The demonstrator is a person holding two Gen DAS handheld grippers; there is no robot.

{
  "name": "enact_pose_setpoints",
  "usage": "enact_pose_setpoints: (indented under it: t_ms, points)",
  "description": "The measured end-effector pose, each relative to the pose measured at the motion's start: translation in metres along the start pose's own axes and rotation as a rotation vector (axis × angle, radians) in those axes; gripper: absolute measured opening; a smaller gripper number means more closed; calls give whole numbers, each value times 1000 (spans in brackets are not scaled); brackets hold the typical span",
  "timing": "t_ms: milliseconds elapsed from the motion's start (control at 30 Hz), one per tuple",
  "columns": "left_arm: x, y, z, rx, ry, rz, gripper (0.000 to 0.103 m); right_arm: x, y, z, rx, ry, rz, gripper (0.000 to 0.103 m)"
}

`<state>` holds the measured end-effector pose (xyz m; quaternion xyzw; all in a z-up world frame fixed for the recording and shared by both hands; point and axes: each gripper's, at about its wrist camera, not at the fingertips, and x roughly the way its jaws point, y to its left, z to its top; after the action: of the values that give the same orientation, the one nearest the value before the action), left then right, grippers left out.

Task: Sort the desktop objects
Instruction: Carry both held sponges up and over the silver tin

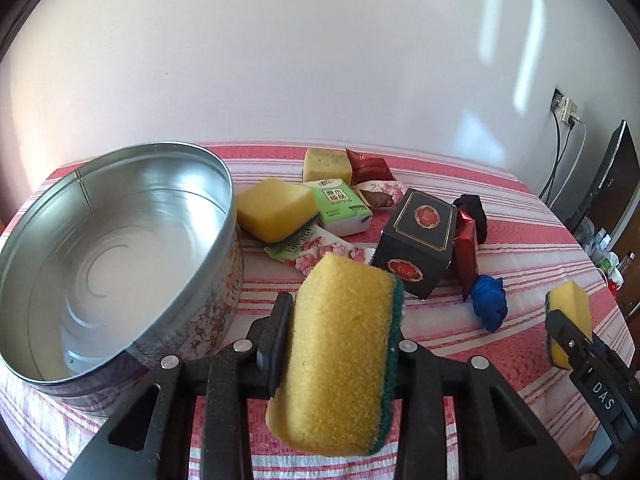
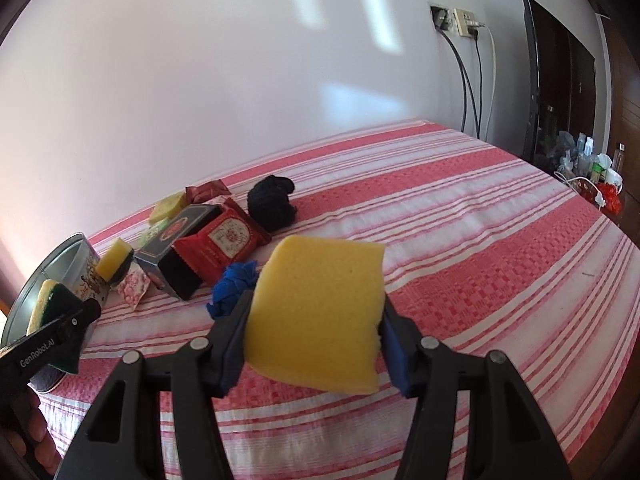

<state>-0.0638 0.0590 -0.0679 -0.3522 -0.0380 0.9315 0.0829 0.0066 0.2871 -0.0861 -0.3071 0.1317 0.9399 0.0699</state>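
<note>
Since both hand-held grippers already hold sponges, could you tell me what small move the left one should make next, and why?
Probably swing the left hand-held gripper leftward over the round metal tin before releasing. Its pads are shut on the yellow-and-green sponge, which is lifted off the striped cloth, and the tin beside it is open and looks empty.

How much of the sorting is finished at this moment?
Nothing looks sorted: the round tin is empty. In hand: the left gripper clamps a green-backed sponge, the right gripper a yellow sponge. Left: the pile with the black box and blue cloth.
</note>
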Motion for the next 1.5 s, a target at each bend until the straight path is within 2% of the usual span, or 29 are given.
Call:
enact_pose_setpoints:
  t_ms: [467, 633, 900, 1133, 1300, 1500]
  points:
    - [-50, 42, 8, -12, -111, -19, 35, -44, 94, 10, -111, -131, 162, 58]
    - [-66, 60, 18, -28, -167, -1, 35, -52, 127, 17, -143, -181, 231, 58]
    - [-74, 117, 43, -74, -234, 126, 35, -48, 185, 27, -182, -221, 335, 58]
    - [-57, 165, 57, -101, -223, 247, 35, -36, 231, 32, -194, -241, 406, 58]
    - [-43, 184, 69, -99, -216, 292, 35, -26, 265, 34, -201, -251, 432, 58]
    - [-22, 201, 75, -81, -189, 326, 35, -8, 286, 27, -213, -275, 409, 58]
